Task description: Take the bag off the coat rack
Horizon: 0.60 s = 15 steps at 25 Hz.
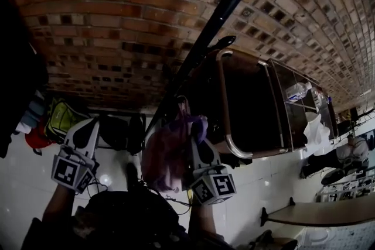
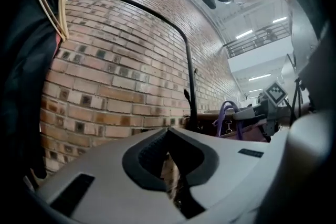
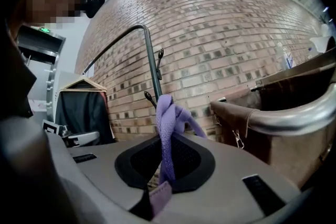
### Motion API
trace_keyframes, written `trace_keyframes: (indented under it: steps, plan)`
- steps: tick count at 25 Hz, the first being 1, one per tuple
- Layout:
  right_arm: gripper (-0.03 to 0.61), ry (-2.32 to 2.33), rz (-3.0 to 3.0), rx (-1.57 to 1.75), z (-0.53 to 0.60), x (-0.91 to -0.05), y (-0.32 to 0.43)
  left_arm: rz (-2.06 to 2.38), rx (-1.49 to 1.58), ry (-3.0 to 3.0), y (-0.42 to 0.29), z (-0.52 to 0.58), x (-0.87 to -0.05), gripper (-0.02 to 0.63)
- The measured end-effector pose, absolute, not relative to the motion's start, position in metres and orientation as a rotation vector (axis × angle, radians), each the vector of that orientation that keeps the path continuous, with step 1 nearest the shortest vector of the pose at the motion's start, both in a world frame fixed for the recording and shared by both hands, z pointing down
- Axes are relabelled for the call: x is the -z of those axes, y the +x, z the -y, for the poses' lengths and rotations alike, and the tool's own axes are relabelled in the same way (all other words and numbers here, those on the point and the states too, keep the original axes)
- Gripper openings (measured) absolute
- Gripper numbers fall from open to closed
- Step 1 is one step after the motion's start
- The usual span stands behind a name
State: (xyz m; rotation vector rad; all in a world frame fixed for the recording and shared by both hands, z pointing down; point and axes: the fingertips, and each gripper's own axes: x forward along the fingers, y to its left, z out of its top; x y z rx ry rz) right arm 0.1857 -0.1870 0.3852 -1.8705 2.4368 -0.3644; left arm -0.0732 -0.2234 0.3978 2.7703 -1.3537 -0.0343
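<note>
A pinkish-purple bag [image 1: 166, 162] hangs by its purple strap [image 3: 167, 124] just in front of the black coat rack pole [image 1: 218, 23]. My right gripper [image 1: 194, 129] is shut on that strap, which runs up between its pads [image 3: 185, 159] and bunches above them. The strap's top sits level with the rack's lower hook [image 3: 149, 97]; whether it touches the hook I cannot tell. My left gripper [image 1: 87, 127] hangs apart at the left. Its jaws are shut to a thin slit, with nothing between them [image 2: 169, 159]. It looks across at the right gripper [image 2: 262, 110].
A brick wall [image 1: 105, 26] stands behind the rack. A brown trolley with a metal rail [image 1: 225, 103] is close on the right, with a bottle [image 1: 296, 91] on its shelf. Dark clothes on a wooden hanger [image 2: 50, 2] hang at the left. Bags [image 1: 61, 117] lie on the floor.
</note>
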Motion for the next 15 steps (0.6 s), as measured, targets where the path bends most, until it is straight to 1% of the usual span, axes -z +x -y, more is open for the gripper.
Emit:
trace_keyframes:
  steps: [4,12,15]
  plan:
    - [0.057,-1.872,-2.486,0.325,0.229,-0.401,0.202,1.394,0.01,2.75,-0.065,0.249,-0.4,0.023]
    - [0.057,-1.868,-2.534,0.409,0.295,-0.429,0.203,1.503,-0.021,2.675,-0.069,0.287,-0.407,0.023]
    - [0.057,-1.832,-2.612,0.382,0.308,-0.432,0.188,1.522,-0.035,2.663,-0.07,0.298,-0.408,0.023]
